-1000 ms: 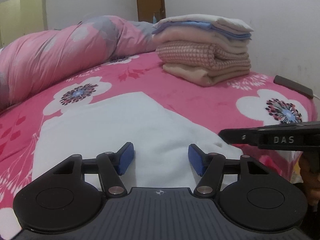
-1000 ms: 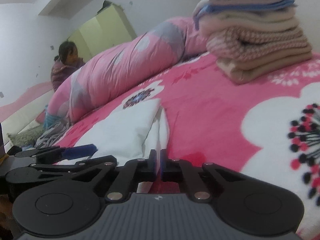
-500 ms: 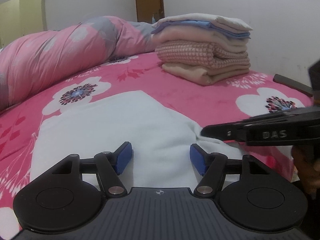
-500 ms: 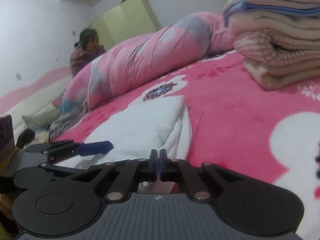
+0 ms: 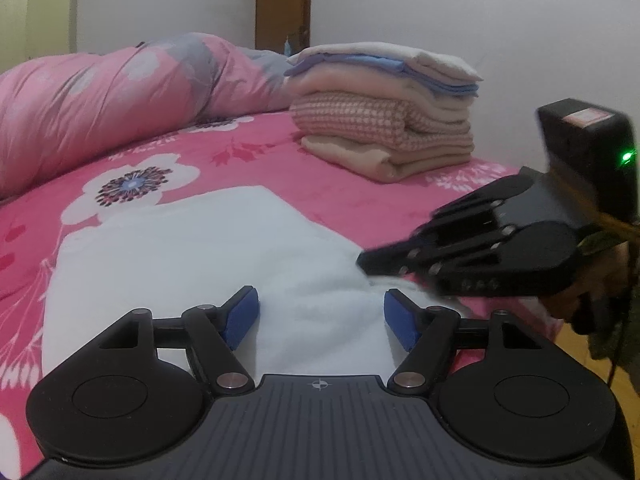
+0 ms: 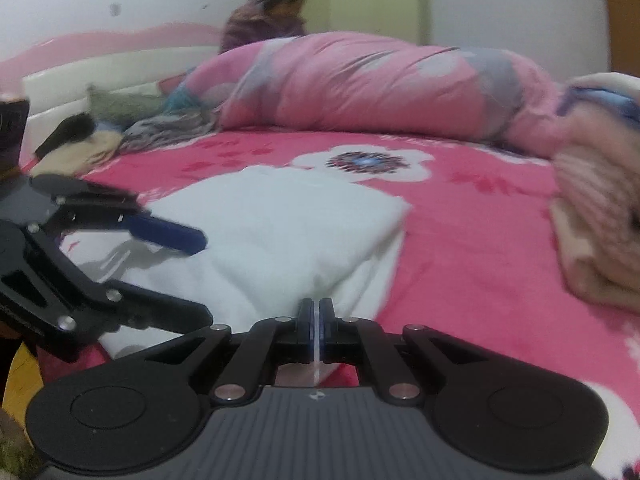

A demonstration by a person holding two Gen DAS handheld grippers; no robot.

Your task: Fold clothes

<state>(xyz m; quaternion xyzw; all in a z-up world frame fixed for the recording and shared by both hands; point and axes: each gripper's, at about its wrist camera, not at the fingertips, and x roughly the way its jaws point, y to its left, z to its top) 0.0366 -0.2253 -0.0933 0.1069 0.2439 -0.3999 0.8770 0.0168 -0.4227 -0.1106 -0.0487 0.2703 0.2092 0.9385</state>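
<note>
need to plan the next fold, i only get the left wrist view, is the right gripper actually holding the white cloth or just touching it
Observer: Holding it. In the right wrist view the right gripper is shut, with a thin edge of the white cloth pinched between its pads.
Operator: ok and what part of the cloth is that
Observer: The near corner; the cloth rises in a ridge straight to the closed pads.
Operator: anything on the bed past the quilt, i cant see that side
Observer: Yes, a loose heap of unfolded clothes lies by the white headboard.
Operator: anyone else around
Observer: A person is behind the rolled pink quilt.
</note>
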